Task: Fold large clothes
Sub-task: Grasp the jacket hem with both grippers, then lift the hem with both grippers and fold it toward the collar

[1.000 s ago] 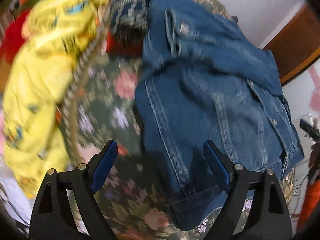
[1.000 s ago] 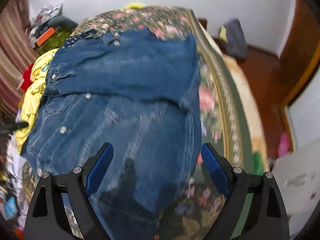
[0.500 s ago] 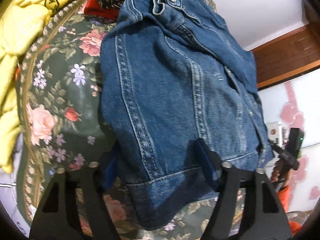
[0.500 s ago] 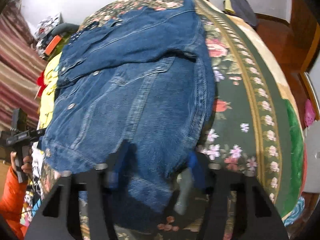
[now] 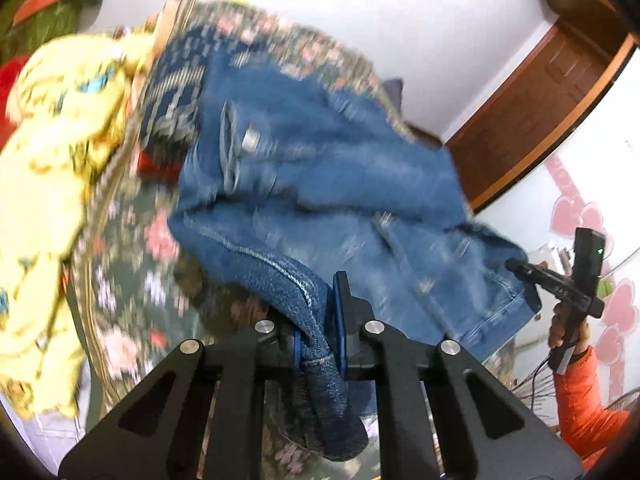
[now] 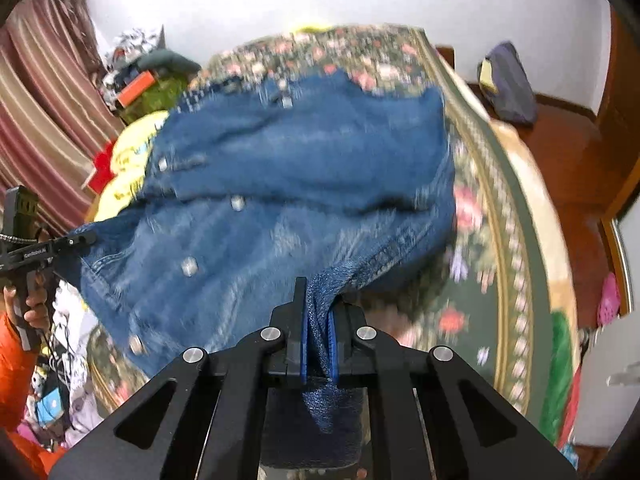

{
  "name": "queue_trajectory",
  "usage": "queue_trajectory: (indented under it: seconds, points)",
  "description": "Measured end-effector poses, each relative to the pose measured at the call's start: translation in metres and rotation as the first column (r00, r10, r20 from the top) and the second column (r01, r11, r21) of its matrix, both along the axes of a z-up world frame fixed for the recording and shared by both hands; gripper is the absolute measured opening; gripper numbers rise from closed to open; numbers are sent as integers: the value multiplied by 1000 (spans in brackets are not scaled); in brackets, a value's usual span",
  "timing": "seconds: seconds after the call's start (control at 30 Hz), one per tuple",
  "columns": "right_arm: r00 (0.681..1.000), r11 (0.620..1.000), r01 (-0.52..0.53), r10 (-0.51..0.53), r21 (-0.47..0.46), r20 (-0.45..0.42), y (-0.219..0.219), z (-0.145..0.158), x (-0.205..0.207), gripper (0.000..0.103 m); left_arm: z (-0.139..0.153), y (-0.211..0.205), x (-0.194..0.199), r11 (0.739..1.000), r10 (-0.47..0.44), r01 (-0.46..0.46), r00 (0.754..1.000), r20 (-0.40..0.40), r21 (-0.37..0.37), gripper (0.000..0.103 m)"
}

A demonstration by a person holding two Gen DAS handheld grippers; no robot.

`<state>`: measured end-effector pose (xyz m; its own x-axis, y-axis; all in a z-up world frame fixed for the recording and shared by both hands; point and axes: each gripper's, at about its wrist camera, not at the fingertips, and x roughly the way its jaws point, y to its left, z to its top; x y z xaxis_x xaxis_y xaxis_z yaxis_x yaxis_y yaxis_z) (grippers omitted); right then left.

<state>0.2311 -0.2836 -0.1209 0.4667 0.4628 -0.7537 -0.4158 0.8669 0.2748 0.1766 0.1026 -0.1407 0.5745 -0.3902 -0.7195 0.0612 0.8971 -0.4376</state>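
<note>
Both grippers had closed since a second before. The left gripper (image 5: 318,344) was closing on the denim jacket's (image 5: 320,184) hem; the right gripper (image 6: 318,344) was clenched on the other corner. Thick, heavy denim on the bed (image 6: 496,240); its seamed hem gave firm hold.

The denim jacket (image 5: 320,184) lies on the patterned bedspread (image 5: 132,264), its upper part folded over its lower part, with both near hem corners raised off the bed. In the left wrist view a heap of loose garments (image 5: 52,184) sits to the jacket's left, touching a patterned cloth (image 5: 176,96) beside the collar. In the right wrist view a bag (image 6: 508,84) rests on the floor (image 6: 568,168) right of the bed, against the wall.
</note>
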Motion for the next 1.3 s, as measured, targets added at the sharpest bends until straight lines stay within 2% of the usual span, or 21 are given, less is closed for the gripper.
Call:
queue_trajectory:
  seconds: [0.13,0.27,0.4,0.5,0.57,0.7,0.77,0.87,1.03,1.1,1.2,1.23,1.27,1.3]
  points:
    - [998,1000,0,-1,23,69,7,26,25,6,39,9,27,1000,10,-9,997,74,-14,12]
    - [992,999,19,-23,31,123,10,47,59,6,57,21,75,998,64,-64,992,108,-3,12]
    - [986,996,75,-80,38,143,11,55,110,6,58,41,123,988,153,-149,983,102,-43,12]
    - [985,993,118,-120,24,122,15,41,150,6,37,55,167,975,223,-222,973,55,-30,12]
    - [988,991,132,-133,10,76,19,19,179,6,17,61,188,970,244,-244,970,18,-18,12]
    - [991,990,133,-133,-57,-8,29,-24,218,6,-39,66,230,961,277,-275,957,-91,29,12]
    - [990,987,136,-139,-79,-34,31,-45,229,6,-60,66,239,960,281,-277,953,-115,52,14]
    - [991,988,125,-129,-93,-30,30,-50,226,6,-68,63,239,963,267,-261,958,-108,70,15]
    - [996,980,91,-90,-179,17,36,-27,210,10,-51,46,232,964,194,-173,977,-88,203,17]
    - [995,976,93,-87,-196,38,36,-17,200,11,-35,36,223,954,168,-145,984,-65,263,20]
    - [994,977,99,-89,-188,61,35,-4,187,18,-17,26,210,942,137,-122,990,-28,314,46]
    - [993,977,100,-87,-191,76,35,1,179,25,-9,23,202,930,141,-135,990,7,342,64]
    - [991,973,109,-91,-203,99,35,6,174,31,1,19,193,911,153,-164,986,58,378,76]
    - [986,967,129,-102,-220,129,36,9,170,49,7,17,187,901,155,-177,984,89,396,78]
